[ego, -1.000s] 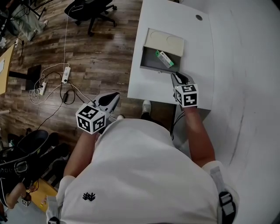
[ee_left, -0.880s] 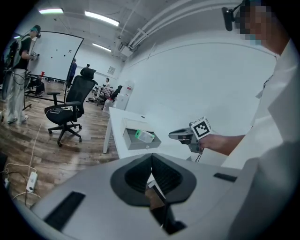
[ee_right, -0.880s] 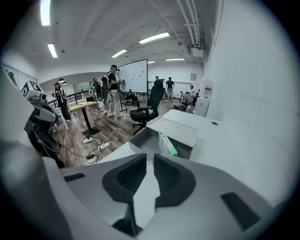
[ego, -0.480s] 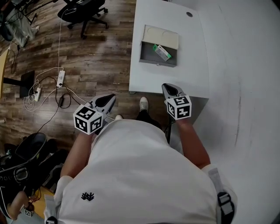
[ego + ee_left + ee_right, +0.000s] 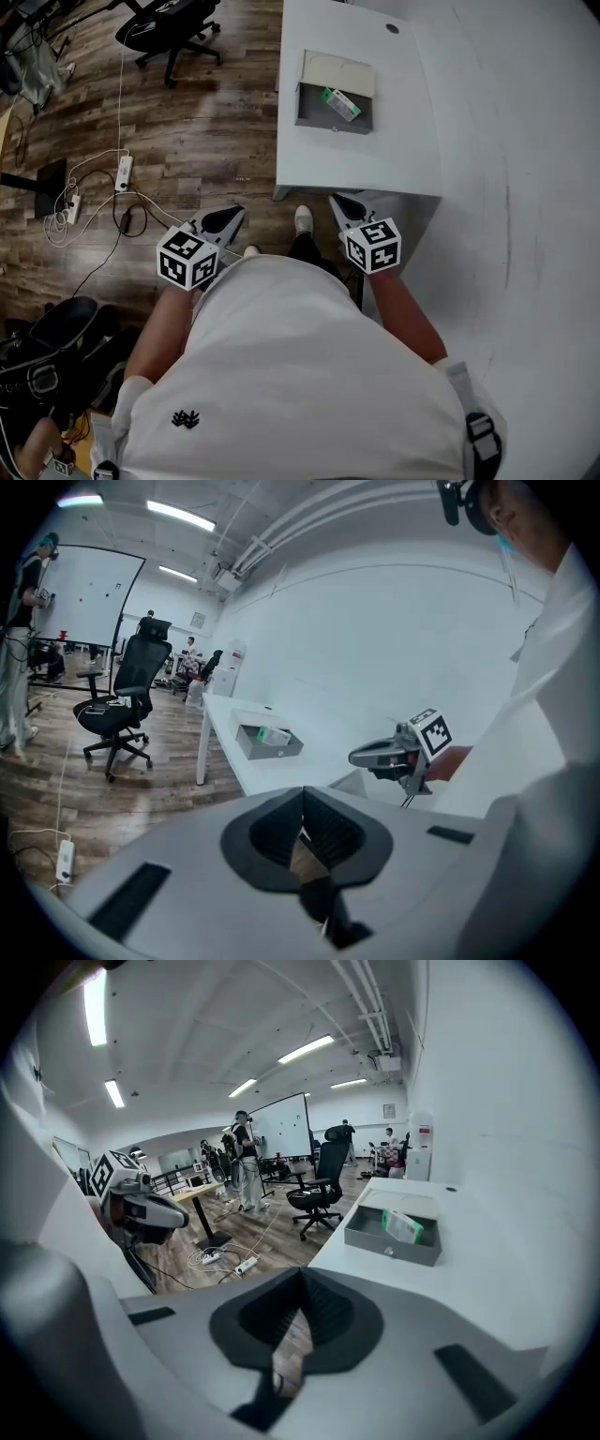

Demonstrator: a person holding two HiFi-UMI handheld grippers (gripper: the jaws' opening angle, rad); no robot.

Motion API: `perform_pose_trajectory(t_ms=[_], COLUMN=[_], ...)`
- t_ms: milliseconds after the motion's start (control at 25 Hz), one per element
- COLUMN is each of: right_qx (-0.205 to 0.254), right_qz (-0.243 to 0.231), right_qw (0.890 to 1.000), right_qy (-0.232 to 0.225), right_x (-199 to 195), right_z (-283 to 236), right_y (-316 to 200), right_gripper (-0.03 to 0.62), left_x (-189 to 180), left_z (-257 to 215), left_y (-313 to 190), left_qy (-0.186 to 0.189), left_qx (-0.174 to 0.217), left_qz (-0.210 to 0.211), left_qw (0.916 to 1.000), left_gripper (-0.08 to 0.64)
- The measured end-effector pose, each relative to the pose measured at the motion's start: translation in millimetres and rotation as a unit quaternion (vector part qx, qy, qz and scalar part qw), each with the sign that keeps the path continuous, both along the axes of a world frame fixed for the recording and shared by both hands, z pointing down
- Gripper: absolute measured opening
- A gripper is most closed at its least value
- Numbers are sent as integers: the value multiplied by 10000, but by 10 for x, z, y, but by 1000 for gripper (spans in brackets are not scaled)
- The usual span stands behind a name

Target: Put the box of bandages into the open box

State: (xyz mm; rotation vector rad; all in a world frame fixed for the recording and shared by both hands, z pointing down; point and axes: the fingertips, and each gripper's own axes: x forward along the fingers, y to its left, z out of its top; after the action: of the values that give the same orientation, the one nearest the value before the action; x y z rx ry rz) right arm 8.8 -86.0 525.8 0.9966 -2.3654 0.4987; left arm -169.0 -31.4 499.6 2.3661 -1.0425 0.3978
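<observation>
The green-and-white box of bandages (image 5: 339,103) lies tilted inside the open grey box (image 5: 315,117), whose lid (image 5: 338,72) is folded back, on the white table (image 5: 375,159). My right gripper (image 5: 339,202) hangs shut and empty just off the table's near edge, well short of the grey box. My left gripper (image 5: 233,215) is shut and empty over the wooden floor, left of the table. In the right gripper view the grey box (image 5: 389,1239) with the bandages (image 5: 402,1225) stands ahead on the right. The left gripper view has the grey box (image 5: 266,742) far ahead.
A black office chair (image 5: 167,23) stands on the wooden floor beyond the table's left side. Power strips and cables (image 5: 117,178) lie on the floor to the left. A small round hole (image 5: 391,28) marks the table's far end. People stand by a whiteboard (image 5: 279,1129) in the distance.
My right gripper has drawn back from the grey box to beyond the table's near edge, and its jaws have closed. The bandages stay in the box. The left gripper has barely moved.
</observation>
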Motion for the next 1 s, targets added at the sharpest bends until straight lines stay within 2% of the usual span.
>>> perform_pose_trajectory(t_ms=[520,1000], right_qx=[156,250], right_qz=[-30,-140], right_qw=[9998,9995], right_qy=[-134,-94], right_x=[-115,-195], right_z=[-159,-200], right_y=[278,326], right_gripper=[6,6], left_x=[18,-54], left_z=[-23,54], left_y=[139,220], left_qy=[92,84], left_qx=[49,21], left_qz=[146,95], left_qw=[9998,9999], left_gripper=[8,8])
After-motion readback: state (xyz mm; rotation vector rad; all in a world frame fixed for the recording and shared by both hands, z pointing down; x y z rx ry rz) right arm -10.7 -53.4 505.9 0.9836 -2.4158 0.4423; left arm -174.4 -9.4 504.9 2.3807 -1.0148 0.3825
